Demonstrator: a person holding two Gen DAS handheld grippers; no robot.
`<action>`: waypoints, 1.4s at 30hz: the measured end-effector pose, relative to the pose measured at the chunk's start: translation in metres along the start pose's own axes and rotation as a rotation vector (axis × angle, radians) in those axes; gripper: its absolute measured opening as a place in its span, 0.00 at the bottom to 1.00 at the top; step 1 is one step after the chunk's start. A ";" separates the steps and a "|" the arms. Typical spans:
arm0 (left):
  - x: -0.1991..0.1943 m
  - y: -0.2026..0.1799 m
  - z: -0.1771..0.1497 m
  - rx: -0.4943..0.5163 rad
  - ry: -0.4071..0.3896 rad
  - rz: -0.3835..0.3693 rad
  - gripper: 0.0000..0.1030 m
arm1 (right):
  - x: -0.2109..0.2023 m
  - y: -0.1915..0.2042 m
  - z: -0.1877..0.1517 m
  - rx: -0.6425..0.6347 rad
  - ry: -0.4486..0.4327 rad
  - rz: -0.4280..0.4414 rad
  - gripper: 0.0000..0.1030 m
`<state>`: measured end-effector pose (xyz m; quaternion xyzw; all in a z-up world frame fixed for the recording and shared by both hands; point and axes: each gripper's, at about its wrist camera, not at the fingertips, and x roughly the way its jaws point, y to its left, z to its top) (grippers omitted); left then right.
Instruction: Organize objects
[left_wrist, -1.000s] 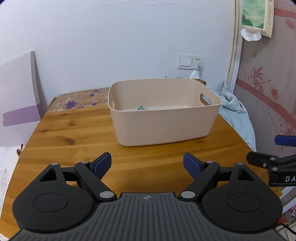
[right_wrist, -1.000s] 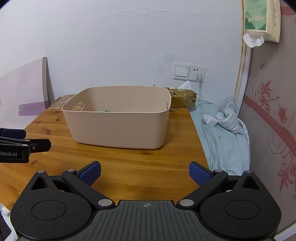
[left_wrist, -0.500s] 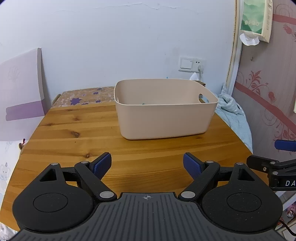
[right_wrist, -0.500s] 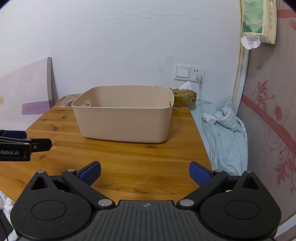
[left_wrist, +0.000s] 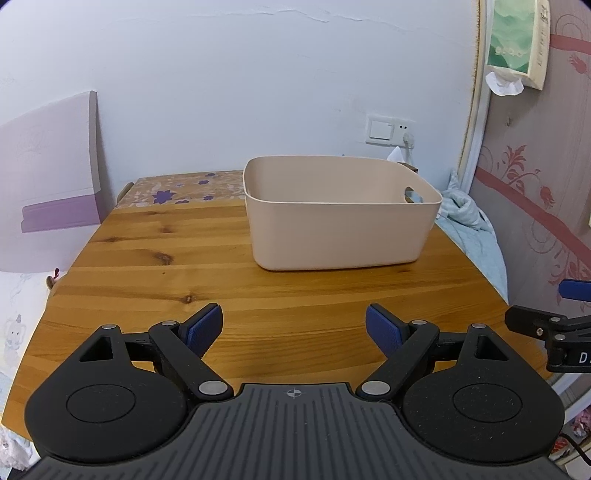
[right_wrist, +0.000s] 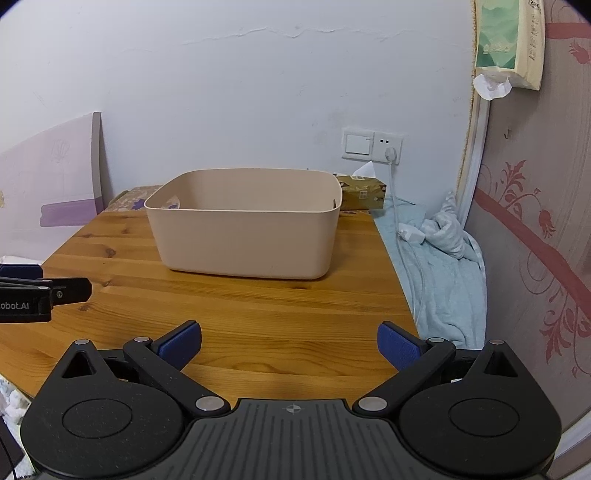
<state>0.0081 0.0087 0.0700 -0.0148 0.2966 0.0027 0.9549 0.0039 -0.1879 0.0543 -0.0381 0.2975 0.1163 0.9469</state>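
Left gripper (left_wrist: 294, 328): jaws spread wide, nothing between the blue pads (left_wrist: 204, 328), poised over the near edge of the table. 
Right gripper (right_wrist: 289, 345): jaws likewise apart and empty, alongside the left one. 
Wooden table (left_wrist: 207, 280): pine boards, knots showing, bare in front. 
Beige bin (left_wrist: 340, 218): plastic, open top, slot handle in its right end wall, upright on the table's far right part, well apart from both grippers; contents not visible. 
Gold tissue box (right_wrist: 362, 192): just behind the bin. 
Wall socket (right_wrist: 373, 144): on the white wall, cord plugged in.
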 end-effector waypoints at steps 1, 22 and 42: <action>0.000 0.000 0.000 -0.001 0.001 0.000 0.84 | -0.001 0.000 0.000 0.002 -0.002 0.000 1.00; 0.003 -0.005 -0.005 0.025 0.034 0.011 0.86 | -0.001 -0.008 -0.008 0.017 0.026 -0.023 1.00; 0.027 0.001 -0.005 0.016 0.079 -0.007 0.86 | 0.014 -0.004 -0.008 0.025 0.075 -0.021 1.00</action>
